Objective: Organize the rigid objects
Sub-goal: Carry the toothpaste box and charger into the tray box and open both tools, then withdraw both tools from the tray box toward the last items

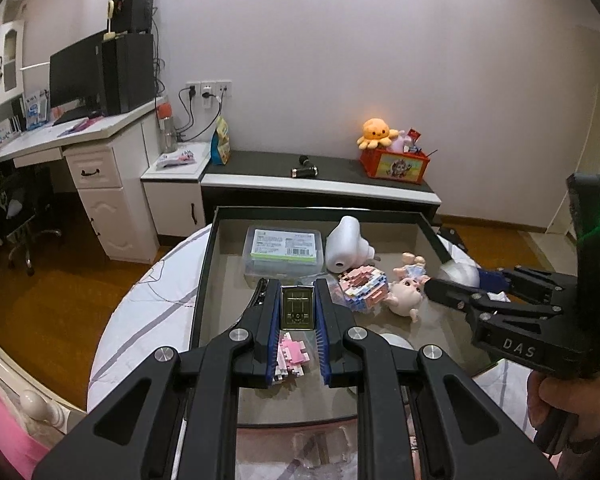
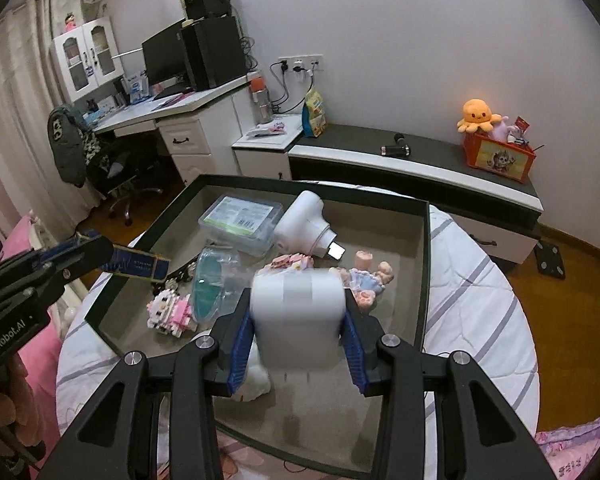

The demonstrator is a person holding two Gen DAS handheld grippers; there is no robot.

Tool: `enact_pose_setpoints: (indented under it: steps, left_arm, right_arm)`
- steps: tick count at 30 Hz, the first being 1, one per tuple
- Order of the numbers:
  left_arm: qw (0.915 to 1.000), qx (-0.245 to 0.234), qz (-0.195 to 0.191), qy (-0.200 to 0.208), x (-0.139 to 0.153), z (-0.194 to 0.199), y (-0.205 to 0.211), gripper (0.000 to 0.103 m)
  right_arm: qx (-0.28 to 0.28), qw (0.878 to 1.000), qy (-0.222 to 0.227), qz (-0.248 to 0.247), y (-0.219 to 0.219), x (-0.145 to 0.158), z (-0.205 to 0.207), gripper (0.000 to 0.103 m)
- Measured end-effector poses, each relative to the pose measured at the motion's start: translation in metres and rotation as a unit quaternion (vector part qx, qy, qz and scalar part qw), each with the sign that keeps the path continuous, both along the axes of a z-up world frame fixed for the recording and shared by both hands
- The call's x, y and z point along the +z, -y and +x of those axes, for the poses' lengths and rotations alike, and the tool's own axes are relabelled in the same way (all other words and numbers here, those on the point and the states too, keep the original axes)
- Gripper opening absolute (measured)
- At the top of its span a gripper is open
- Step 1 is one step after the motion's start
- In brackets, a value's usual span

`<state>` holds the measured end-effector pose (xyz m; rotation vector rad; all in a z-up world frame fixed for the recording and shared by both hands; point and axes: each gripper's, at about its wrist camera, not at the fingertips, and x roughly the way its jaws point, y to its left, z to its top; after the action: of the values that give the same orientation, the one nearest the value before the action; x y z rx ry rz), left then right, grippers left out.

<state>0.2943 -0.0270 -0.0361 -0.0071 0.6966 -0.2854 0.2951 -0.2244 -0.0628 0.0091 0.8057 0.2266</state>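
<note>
A large dark-rimmed tray (image 1: pixel 208 248) (image 2: pixel 424 264) lies on a round quilted surface. My left gripper (image 1: pixel 298 292) is shut on a flat gold-and-blue box (image 1: pixel 297 307), held above the tray's near left; it shows in the right wrist view (image 2: pixel 134 266). My right gripper (image 2: pixel 298 304) is shut on a white cylindrical object (image 2: pixel 298 320), held above the tray; it shows in the left wrist view (image 1: pixel 458 274). In the tray lie a clear plastic case (image 1: pixel 284 254) (image 2: pixel 242 222), a white device (image 1: pixel 344 246) (image 2: pixel 306 226), a pink block figure (image 1: pixel 292 354) (image 2: pixel 172 310), a block ring (image 1: pixel 362 288) and a doll (image 1: pixel 408 292) (image 2: pixel 370 280).
A teal-tinted clear package (image 2: pixel 208 284) lies in the tray. Behind stands a dark-topped low cabinet (image 1: pixel 320 178) with a black tool (image 1: pixel 305 170) and an orange toy box (image 1: pixel 396 164). A white desk (image 1: pixel 80 136) with a monitor is at left. Wooden floor surrounds.
</note>
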Motion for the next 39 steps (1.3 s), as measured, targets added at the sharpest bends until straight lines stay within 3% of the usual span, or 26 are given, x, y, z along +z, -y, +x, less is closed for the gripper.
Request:
enact_pose_setpoints:
  steps: [2,3,4,5,6,7,13,25,39]
  left_arm:
    - [1.0000,0.004,0.006,0.004,0.001,0.000,0.000,0.021]
    - [0.9999,0.004,0.008,0.006,0.002,0.000,0.000,0.036]
    - [0.9999,0.005,0.008,0.009,0.003,-0.001,0.000,0.060]
    - [0.9997,0.011,0.010,0.020,0.006,-0.004,0.000,0.073]
    - [0.9994,0.015,0.011,0.029,0.009,-0.006,-0.001,0.096]
    - [0.9988,0.018,0.010,0.045,0.014,-0.011,-0.001,0.103]
    - [0.9971,0.027,0.031,0.064,0.028,-0.021,-0.001,0.103]
    - [0.9968,0.038,0.013,0.069,0.044,-0.049,-0.013,0.103]
    - [0.9961,0.072,0.012,0.050,0.031,-0.099,-0.038,0.103]
  right_arm:
    - [-0.005,1.000,0.005,0.003,0.001,0.003,0.001,0.071]
    - [-0.008,1.000,0.011,0.003,0.002,0.005,0.000,0.092]
    - [-0.013,1.000,0.018,0.001,0.004,0.006,-0.001,0.102]
    - [-0.019,1.000,0.023,-0.005,0.004,0.008,-0.003,0.103]
    - [-0.022,0.999,0.025,-0.007,0.004,0.010,-0.003,0.103]
    - [-0.023,0.999,0.027,-0.005,0.005,0.011,-0.004,0.103]
    - [-0.036,0.998,0.044,0.023,0.016,0.021,-0.013,0.103]
    - [-0.054,0.995,0.073,0.041,0.025,0.041,-0.055,0.103]
    - [-0.062,0.995,0.066,0.046,0.021,0.033,-0.114,0.103]
